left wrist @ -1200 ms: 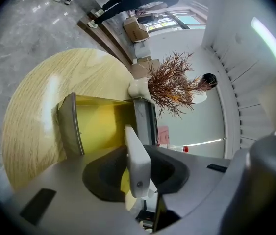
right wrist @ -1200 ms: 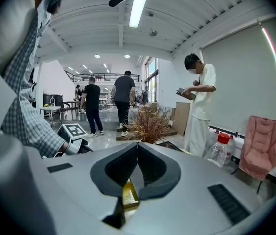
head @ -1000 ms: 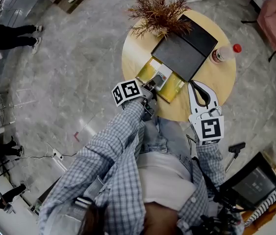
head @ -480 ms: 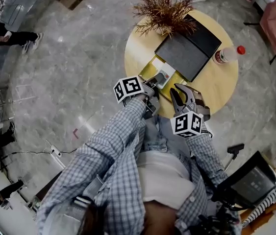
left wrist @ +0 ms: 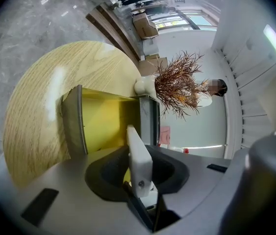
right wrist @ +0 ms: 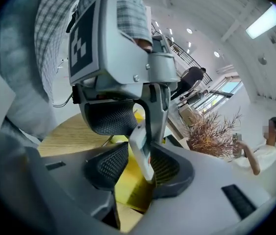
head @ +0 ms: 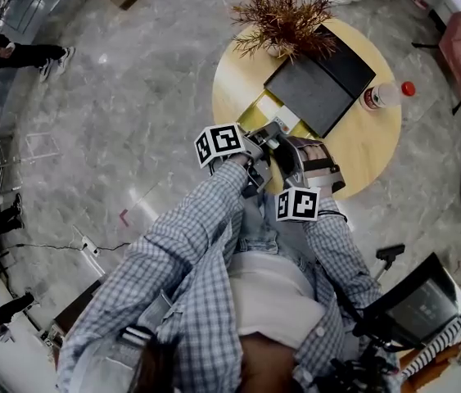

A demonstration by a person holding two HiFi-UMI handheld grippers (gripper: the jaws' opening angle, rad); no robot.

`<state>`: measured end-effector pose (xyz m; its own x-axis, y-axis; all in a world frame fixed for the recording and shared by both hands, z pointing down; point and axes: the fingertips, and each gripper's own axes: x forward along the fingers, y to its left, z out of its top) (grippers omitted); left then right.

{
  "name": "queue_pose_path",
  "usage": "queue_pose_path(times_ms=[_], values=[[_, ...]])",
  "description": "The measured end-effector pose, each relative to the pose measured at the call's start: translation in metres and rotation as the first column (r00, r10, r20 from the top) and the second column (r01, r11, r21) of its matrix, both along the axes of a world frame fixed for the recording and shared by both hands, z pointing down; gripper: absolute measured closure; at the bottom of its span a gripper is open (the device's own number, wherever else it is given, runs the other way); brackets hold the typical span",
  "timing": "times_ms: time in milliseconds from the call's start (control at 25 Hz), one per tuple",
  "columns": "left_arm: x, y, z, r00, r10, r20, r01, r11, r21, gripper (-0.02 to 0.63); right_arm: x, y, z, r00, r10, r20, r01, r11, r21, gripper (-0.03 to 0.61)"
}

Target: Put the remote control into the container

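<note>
Left gripper (head: 263, 136) clamped on white remote control (right wrist: 142, 153), carries it in air at near side of round wooden table (head: 365, 150). Remote is close before yellow container (left wrist: 103, 124), not inside it. Free end of remote sits between jaws of right gripper (right wrist: 141, 166); these jaws stand apart, gap shows at one pad, no grip. Behind container: dry plant (head: 283, 19), dark flat case (head: 316, 88). Far right: bottle with red cap (head: 386, 95)

The right gripper (head: 284, 148) has swung left from the tabletop's (head: 363, 144) right side to the left gripper (head: 252, 146), and its fingers now flank the remote (right wrist: 141, 150).
</note>
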<state>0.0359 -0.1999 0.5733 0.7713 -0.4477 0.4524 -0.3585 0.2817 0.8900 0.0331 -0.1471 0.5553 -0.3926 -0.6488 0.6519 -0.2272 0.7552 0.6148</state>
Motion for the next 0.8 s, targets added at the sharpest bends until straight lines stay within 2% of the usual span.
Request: queue_pose_path(times_ms=[120, 240, 440, 680, 800], values=[[0.001, 0.001, -0.001, 1.0, -0.002, -0.009, 0.002, 1.0, -0.002, 0.518, -0.002, -0.003, 0.002, 0.997, -0.028, -0.078, 0.032, 0.998, 0.051, 0.459], [0.002, 0.0, -0.002, 1.0, 0.008, -0.009, -0.007, 1.0, 0.01, 0.518, 0.0, -0.004, 0.002, 0.994, -0.034, -0.107, 0.043, 0.996, 0.077, 0.471], [0.003, 0.001, -0.005, 1.0, 0.022, 0.0, -0.022, 0.998, 0.06, 0.517, 0.003, -0.007, 0.005, 0.994, -0.012, -0.105, 0.02, 0.997, 0.074, 0.476], [-0.009, 0.004, -0.014, 0.999, 0.04, 0.017, -0.041, 0.996, 0.077, 0.515, -0.007, -0.005, -0.001, 0.995, -0.038, -0.093, 0.045, 0.996, 0.078, 0.476], [-0.015, 0.007, -0.018, 0.999, 0.04, 0.014, -0.041, 0.995, 0.093, 0.506, -0.009, -0.005, -0.003, 0.996, -0.021, -0.09, 0.029, 0.996, 0.08, 0.476]])
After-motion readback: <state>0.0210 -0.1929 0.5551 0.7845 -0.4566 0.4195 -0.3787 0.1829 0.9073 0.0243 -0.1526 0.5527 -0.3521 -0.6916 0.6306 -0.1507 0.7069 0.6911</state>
